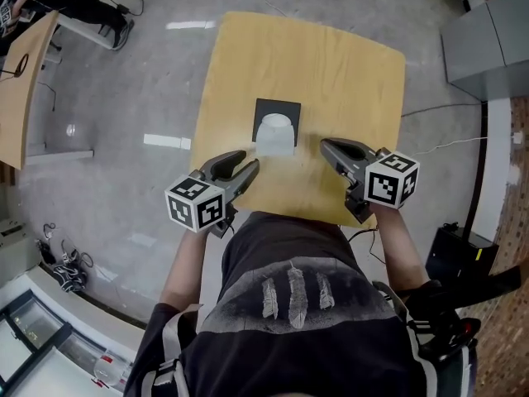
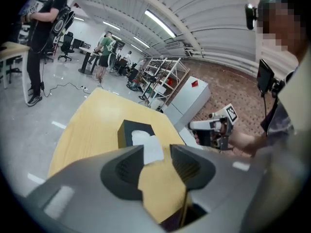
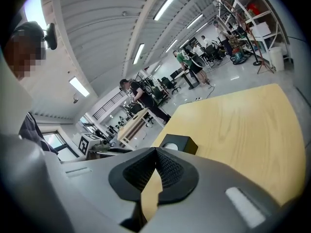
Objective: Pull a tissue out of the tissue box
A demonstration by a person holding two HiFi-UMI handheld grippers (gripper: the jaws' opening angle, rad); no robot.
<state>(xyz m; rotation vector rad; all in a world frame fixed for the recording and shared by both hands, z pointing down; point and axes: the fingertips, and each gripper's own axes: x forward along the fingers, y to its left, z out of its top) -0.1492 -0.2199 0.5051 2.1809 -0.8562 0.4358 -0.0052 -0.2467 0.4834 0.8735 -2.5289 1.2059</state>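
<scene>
A black tissue box stands in the middle of the wooden table, with a white tissue sticking out of its top and hanging toward me. My left gripper sits just short of the box on its near left. In the left gripper view its jaws stand apart, the left gripper is open, and the tissue lies just beyond the tips, untouched. My right gripper hovers to the right of the box, jaws together. The right gripper view shows the right gripper shut on nothing, with the box ahead.
The table's near edge runs just under both grippers. A second wooden table and a person stand at the far left. A grey cabinet is at the upper right. Cables trail on the floor. Shelving stands beyond the table.
</scene>
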